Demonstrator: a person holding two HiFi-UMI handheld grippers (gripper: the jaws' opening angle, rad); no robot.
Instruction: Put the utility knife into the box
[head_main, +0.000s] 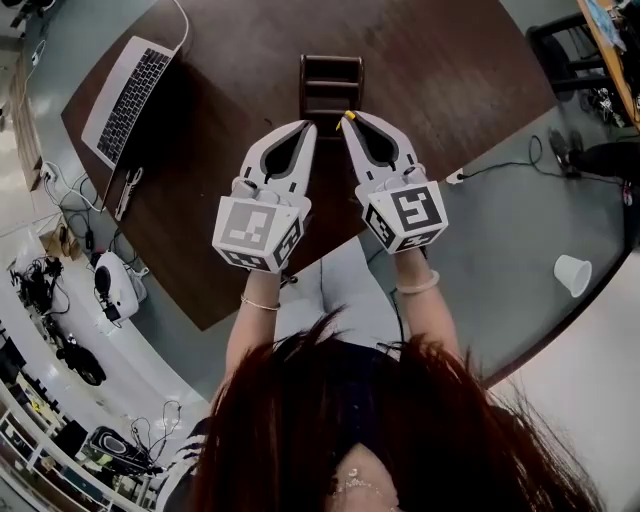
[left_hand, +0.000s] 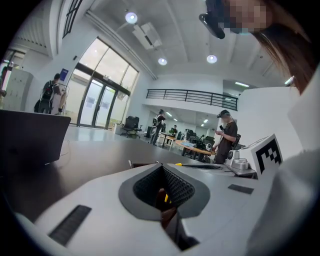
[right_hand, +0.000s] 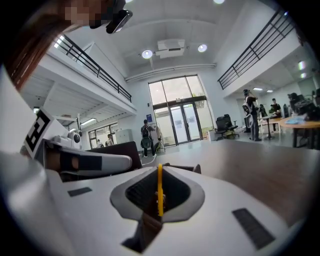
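Note:
A dark wooden box (head_main: 331, 84) stands open on the brown table (head_main: 430, 70), just beyond both grippers. My right gripper (head_main: 348, 119) is held above the table's near edge, shut on the yellow utility knife (head_main: 346, 114); only its yellow end shows at the tips. In the right gripper view the knife (right_hand: 160, 187) stands edge-on between the shut jaws (right_hand: 160, 169), with the box rim (right_hand: 184, 167) right behind. My left gripper (head_main: 307, 129) hangs beside it, jaws shut (left_hand: 161, 167), nothing visibly held. The knife's yellow tip (left_hand: 185, 163) shows to its right.
An open laptop (head_main: 130, 88) sits at the table's left corner. On the grey floor to the right are a white paper cup (head_main: 572, 273) and a plug with its cable (head_main: 455, 178). Chairs stand at the top right. Several people stand far off in the hall.

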